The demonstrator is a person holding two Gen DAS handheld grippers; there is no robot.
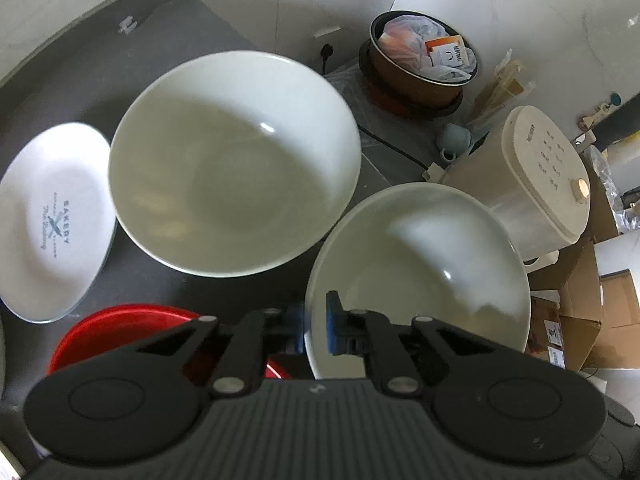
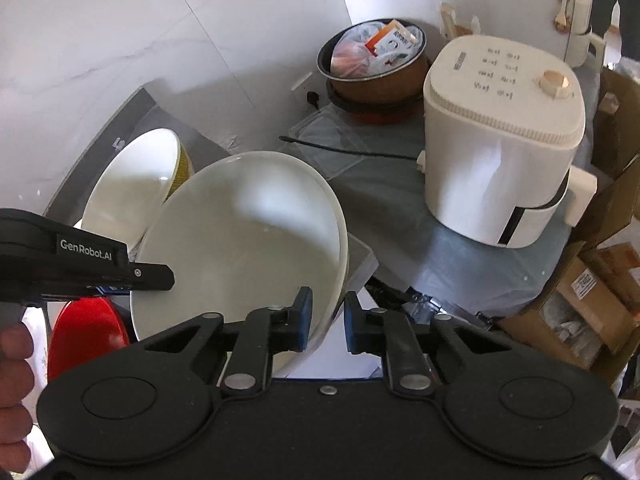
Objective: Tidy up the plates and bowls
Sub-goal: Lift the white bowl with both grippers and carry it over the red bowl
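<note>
A white bowl (image 1: 420,264) sits at the right of the dark counter (image 1: 120,72). My left gripper (image 1: 315,328) is shut on its left rim, one blue pad inside and one outside. In the right wrist view my right gripper (image 2: 326,320) is shut on the right rim of the same white bowl (image 2: 244,240), and my left gripper (image 2: 160,276) shows side-on at the bowl's far edge, held by a hand (image 2: 12,380). A larger white bowl (image 1: 236,164) stands beside it, a printed white plate (image 1: 52,220) lies further left, and a red bowl (image 1: 120,332) sits below my left gripper.
A cream appliance (image 1: 532,184) stands just right of the held bowl. Behind it is a brown pot (image 1: 416,76) stuffed with bags, with a black cable (image 1: 392,148) on the counter. Cardboard boxes (image 1: 580,312) are stacked off the counter's right edge. The wall (image 2: 120,40) runs close behind.
</note>
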